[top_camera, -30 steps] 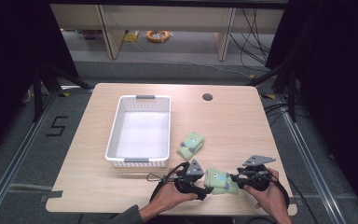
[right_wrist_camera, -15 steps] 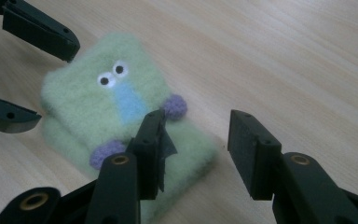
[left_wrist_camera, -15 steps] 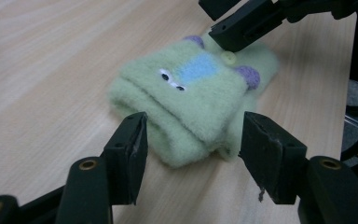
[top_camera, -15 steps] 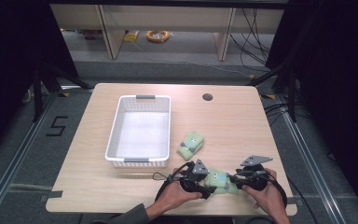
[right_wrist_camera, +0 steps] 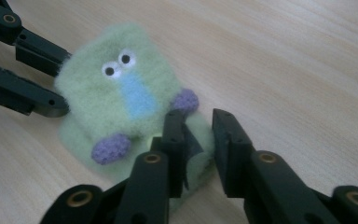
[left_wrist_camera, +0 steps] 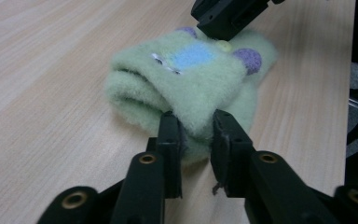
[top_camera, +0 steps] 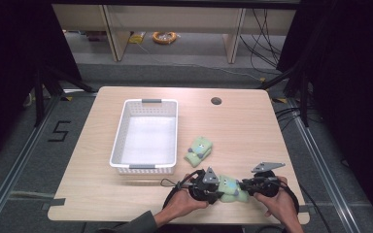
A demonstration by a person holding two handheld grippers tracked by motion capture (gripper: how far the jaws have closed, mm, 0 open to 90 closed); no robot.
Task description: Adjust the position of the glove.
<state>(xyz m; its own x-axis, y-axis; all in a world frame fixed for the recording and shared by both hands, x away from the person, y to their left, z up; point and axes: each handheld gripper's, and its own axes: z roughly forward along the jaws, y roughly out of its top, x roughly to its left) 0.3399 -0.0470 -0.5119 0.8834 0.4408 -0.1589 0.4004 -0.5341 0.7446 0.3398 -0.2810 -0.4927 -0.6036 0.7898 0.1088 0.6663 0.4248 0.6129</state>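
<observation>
Left gripper (left_wrist_camera: 195, 128): my jaws have just been closing, now pinching the green sock (left_wrist_camera: 191, 79).
Right gripper (right_wrist_camera: 196, 128): mine too, clamped on its other end.

Both forearms come in low over the near edge of the desk (top_camera: 102, 204), the hands facing each other. The left tongs (top_camera: 219, 190) point toward the right hand (top_camera: 275, 200); their jaws have just been closing and now pinch green fleece between them. The right tongs (top_camera: 243, 185) point back at the left hand (top_camera: 182, 204); their jaws, also just closed further, grip fleece as well.
</observation>
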